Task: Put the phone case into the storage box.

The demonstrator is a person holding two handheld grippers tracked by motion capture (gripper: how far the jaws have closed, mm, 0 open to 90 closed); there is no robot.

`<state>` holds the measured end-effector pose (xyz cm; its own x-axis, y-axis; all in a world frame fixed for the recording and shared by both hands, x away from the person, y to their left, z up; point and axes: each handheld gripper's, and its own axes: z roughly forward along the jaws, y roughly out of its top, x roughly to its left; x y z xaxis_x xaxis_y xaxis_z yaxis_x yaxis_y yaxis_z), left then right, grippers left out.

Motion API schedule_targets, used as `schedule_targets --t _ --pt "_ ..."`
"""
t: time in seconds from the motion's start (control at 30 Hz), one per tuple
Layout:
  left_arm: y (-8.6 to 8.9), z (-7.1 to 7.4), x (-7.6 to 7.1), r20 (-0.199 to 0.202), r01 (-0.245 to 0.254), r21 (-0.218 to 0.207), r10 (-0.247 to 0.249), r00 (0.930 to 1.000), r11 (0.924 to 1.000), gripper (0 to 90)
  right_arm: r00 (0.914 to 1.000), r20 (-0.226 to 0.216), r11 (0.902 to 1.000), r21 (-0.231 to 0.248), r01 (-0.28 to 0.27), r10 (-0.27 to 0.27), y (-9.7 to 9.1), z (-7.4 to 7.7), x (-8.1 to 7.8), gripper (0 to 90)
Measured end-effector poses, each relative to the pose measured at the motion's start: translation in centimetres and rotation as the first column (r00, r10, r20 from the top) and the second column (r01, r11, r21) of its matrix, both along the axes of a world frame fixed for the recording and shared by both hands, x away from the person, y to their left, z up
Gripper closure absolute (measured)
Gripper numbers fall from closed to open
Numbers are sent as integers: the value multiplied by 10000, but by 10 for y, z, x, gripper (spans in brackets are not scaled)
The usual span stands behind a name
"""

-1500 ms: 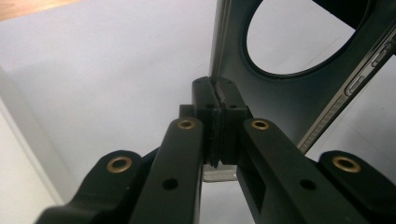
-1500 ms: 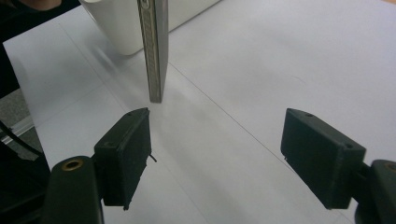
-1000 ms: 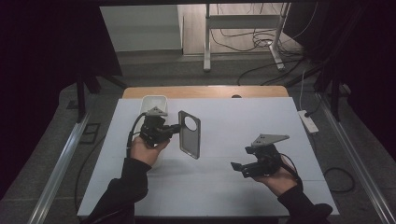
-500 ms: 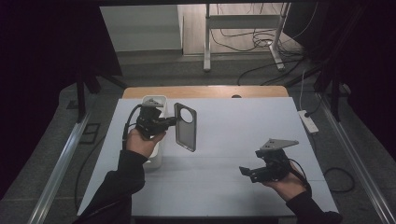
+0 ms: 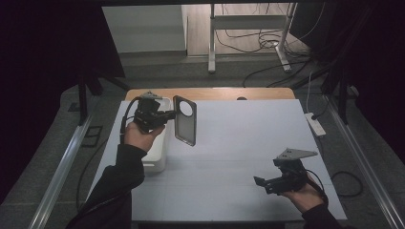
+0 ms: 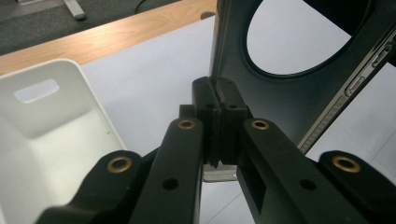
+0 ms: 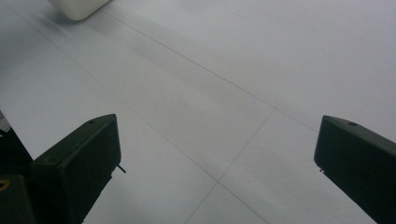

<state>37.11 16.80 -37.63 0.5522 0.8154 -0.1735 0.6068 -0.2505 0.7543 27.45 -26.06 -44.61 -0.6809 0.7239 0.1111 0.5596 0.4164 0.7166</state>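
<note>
In the high view, the left hand-held gripper (image 5: 168, 115) stood at the upper left of the frame, its jaws pinched tight on the edge of a dark phone case (image 5: 185, 120) with a large round camera cut-out. The case hung upright above the pale desk (image 5: 239, 138), just right of a white bin (image 5: 157, 148). Against the frame half a second before, this hand-held gripper and the case had moved slightly up and toward the far edge, and the case sat closer over the bin's far end. In the left gripper view the left hand-held gripper (image 6: 218, 121) had its pads closed together on the phone case (image 6: 299, 88), with the white bin (image 6: 51, 140) at the left of the frame.

The right hand-held gripper (image 5: 260, 182) hovered at the lower right of the frame, lower and nearer the desk's near edge than before. In the right gripper view its jaws stood wide apart, holding nothing, over bare desk (image 7: 224, 84).
</note>
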Motion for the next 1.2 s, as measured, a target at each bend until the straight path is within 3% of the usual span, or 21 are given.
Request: schedule_targets --t 0.6,1.2 --pt "25 14 13 90 -772 198 770 9970 9968 887 9980 159 9980 -130 612 -610 -25 -7 -12 0" --pt "49 16 29 136 -1631 267 1628 9866 9862 887 9936 234 9939 109 1101 -1104 -41 -8 -29 0"
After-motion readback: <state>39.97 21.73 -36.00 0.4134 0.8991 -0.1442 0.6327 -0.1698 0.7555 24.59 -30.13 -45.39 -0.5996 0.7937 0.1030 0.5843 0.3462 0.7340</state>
